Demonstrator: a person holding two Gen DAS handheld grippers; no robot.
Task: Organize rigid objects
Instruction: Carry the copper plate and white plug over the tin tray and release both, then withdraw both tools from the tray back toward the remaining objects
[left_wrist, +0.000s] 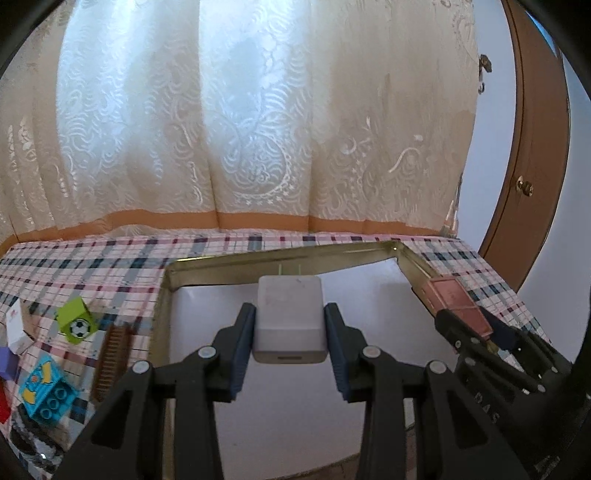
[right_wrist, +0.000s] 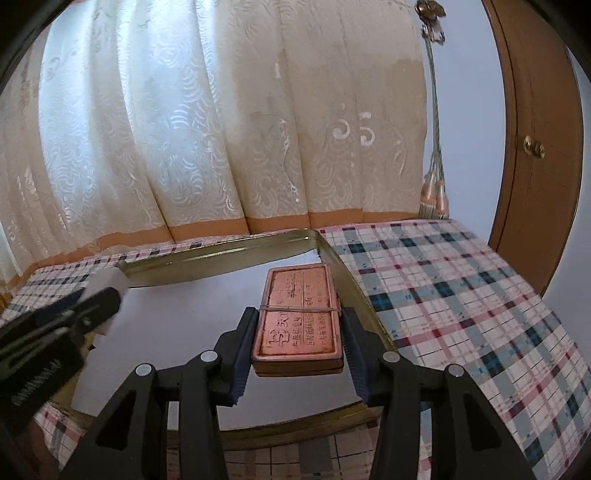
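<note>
My left gripper is shut on a white plug charger, prongs pointing away, held over the white floor of a gold-rimmed metal tray. My right gripper is shut on a copper-coloured flat tin with embossed writing and a rubber band, held over the tray's right side by its wall. The tin and right gripper also show at the right in the left wrist view. The charger and left gripper show at the left in the right wrist view.
Left of the tray on the plaid tablecloth lie a green football cube, a brown comb, a blue toy brick and a white box. A curtain hangs behind; a wooden door is at right.
</note>
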